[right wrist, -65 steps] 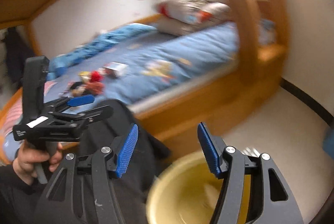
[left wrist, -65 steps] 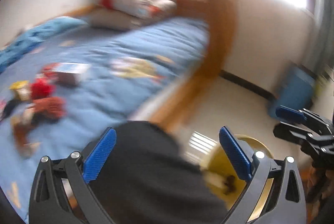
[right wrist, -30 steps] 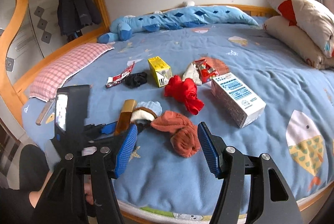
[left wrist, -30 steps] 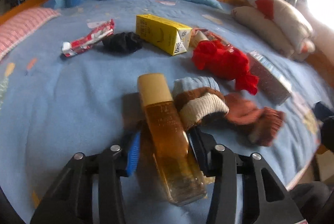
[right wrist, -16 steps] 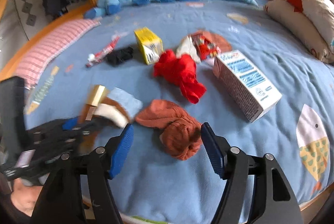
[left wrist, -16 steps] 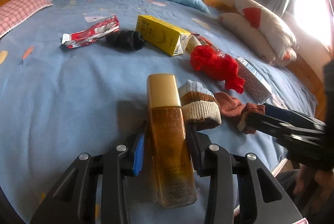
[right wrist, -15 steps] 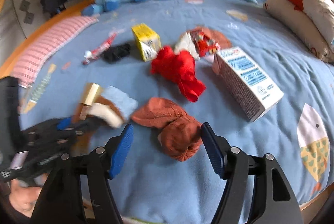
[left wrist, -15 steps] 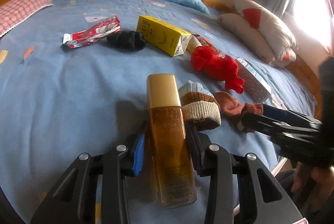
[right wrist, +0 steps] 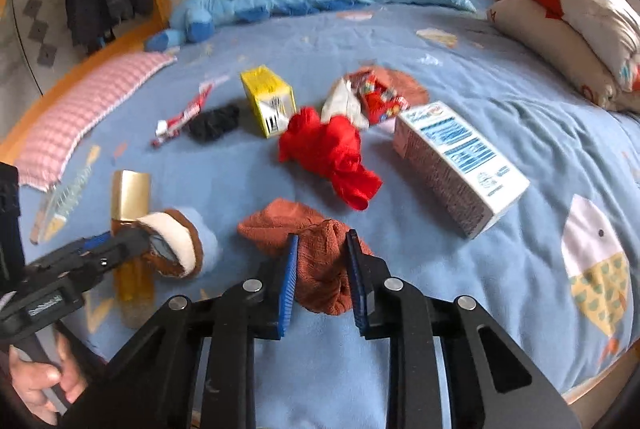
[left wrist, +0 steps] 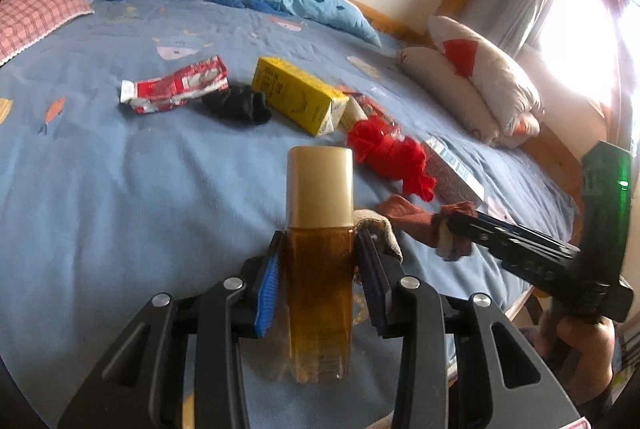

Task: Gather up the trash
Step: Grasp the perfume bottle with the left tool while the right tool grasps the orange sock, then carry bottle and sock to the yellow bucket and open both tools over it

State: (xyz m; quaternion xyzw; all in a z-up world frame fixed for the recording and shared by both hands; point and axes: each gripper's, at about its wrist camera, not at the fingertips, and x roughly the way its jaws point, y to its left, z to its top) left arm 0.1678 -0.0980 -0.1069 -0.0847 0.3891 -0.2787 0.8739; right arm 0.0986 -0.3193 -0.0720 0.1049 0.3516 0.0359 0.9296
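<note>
Two ribbed blue-padded tongs pinch glossy amber bottle (left wrist: pixel 320 293), nubbly rust sock (right wrist: pixel 320 269).

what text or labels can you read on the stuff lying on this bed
None can be read for certain.
Yellow carton: dark print and a barcode, too blurred.
White and blue carton: blue label blocks, too small.
Red and white wrapper: lettering illegible.
Amber bottle: faint print, unreadable.
Red snack packet: print blurred.
</note>
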